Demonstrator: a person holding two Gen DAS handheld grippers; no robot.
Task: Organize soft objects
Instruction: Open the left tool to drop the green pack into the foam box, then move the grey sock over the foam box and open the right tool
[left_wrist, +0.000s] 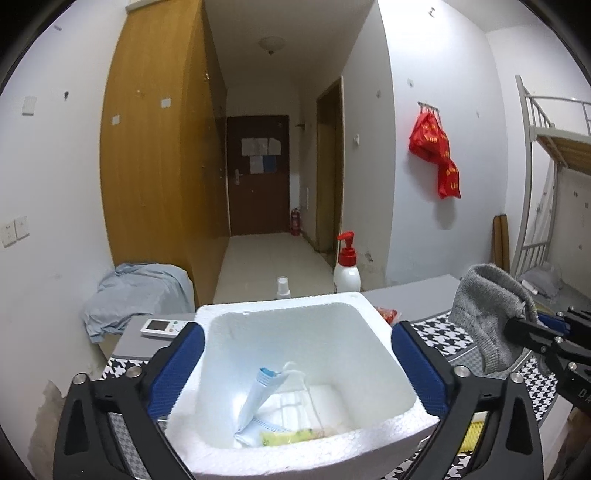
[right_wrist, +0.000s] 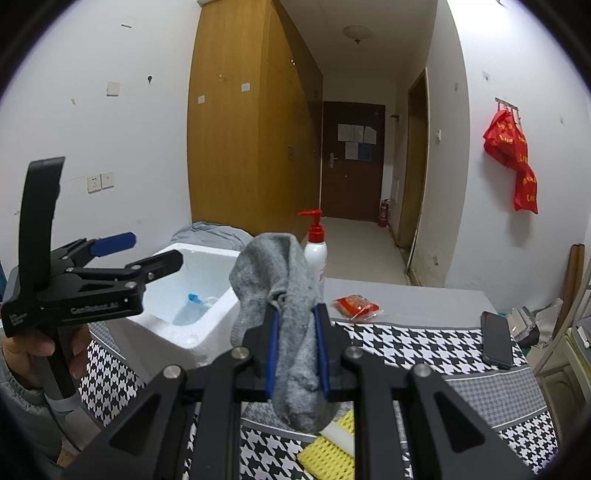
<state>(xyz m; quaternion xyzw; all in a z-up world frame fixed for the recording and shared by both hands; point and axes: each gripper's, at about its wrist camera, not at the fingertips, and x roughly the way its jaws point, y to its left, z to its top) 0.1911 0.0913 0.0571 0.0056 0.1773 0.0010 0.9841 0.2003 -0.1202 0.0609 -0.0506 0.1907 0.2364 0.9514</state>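
My left gripper (left_wrist: 297, 332) hangs open over a white foam box (left_wrist: 280, 302), its blue pads (left_wrist: 184, 365) standing wide on either side of the box with nothing between them. Inside the box lie a light blue face mask (left_wrist: 258, 391) and a yellow item (left_wrist: 288, 437). My right gripper (right_wrist: 296, 310) is shut on a grey sock (right_wrist: 291, 354), which hangs limp above the table to the right of the box. The left wrist view shows the sock (left_wrist: 487, 314) at its right edge. In the right wrist view the left gripper (right_wrist: 147, 251) is held by a hand (right_wrist: 22, 354).
A houndstooth cloth (right_wrist: 424, 339) covers the table. On it lie a red snack packet (right_wrist: 356, 306), a dark phone (right_wrist: 496, 339) and a yellow sponge (right_wrist: 328, 450). Behind the box stand a red-topped pump bottle (left_wrist: 347, 273), a small spray bottle (left_wrist: 282, 288), a white remote (left_wrist: 162, 328) and a blue-grey cloth (left_wrist: 136, 291).
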